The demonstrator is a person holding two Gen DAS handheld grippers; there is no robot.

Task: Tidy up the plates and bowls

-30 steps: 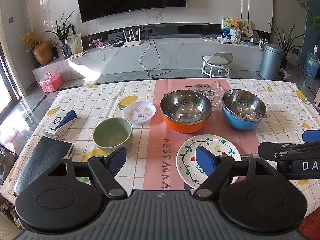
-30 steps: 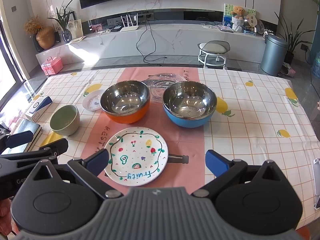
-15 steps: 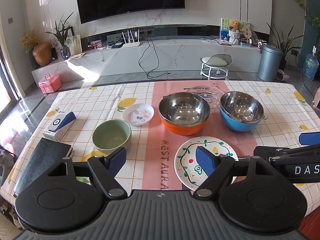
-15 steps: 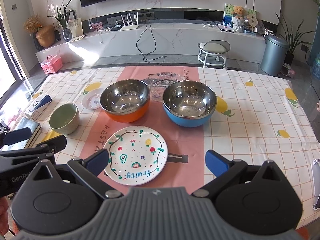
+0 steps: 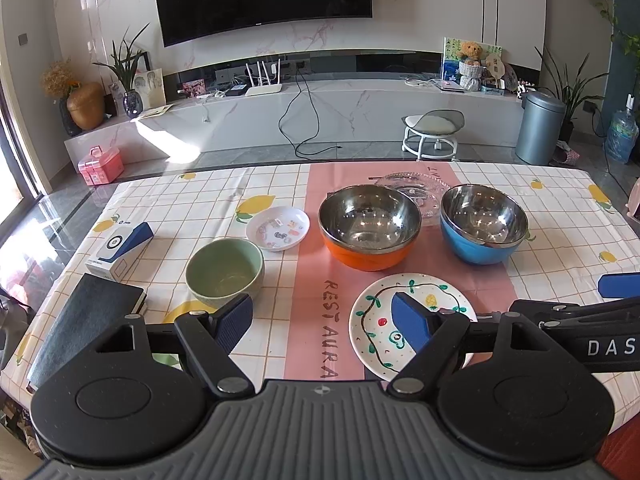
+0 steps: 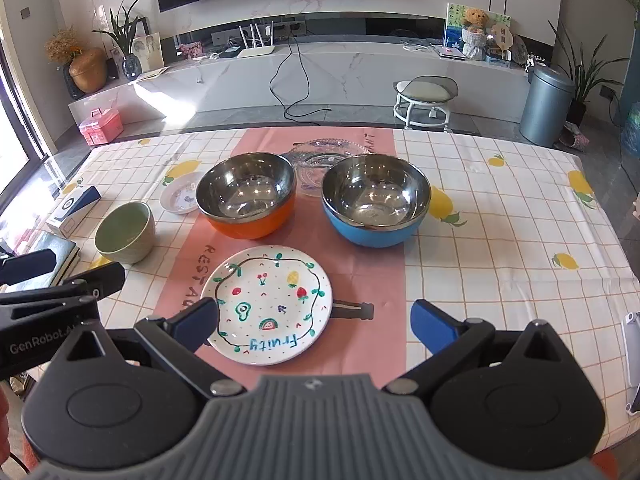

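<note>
Sunlight is falling across a living room with a wall television and a marble console, and nearer the cameras a lemon-print tablecloth (image 6: 500,240) is carrying all the crockery, none of it stacked, so the sorting is judged not yet begun. Taking the fruit-painted plate (image 6: 267,304) as the clock's centre in the right wrist view, the orange steel bowl (image 6: 248,196) is sitting at about eleven o'clock and the blue steel bowl (image 6: 376,200) at about one, with a clear glass plate (image 6: 326,160) lying behind and between them at twelve. The green ceramic bowl (image 6: 126,232) is standing out at ten o'clock, and the small white dish (image 6: 182,198) is lying beyond it, partly hidden behind the orange bowl. The right gripper (image 6: 316,320) is hovering at six o'clock with its jaws spread wide and grasping nothing, probably lined up so a plate rim can slip between them. The left gripper (image 5: 322,320) is likewise released and empty, hanging near the green bowl, likely ready to nest the bowls while the plates get piled separately. A dark notebook (image 5: 86,320) and a small box (image 5: 120,248) are lying aside at the left edge.
</note>
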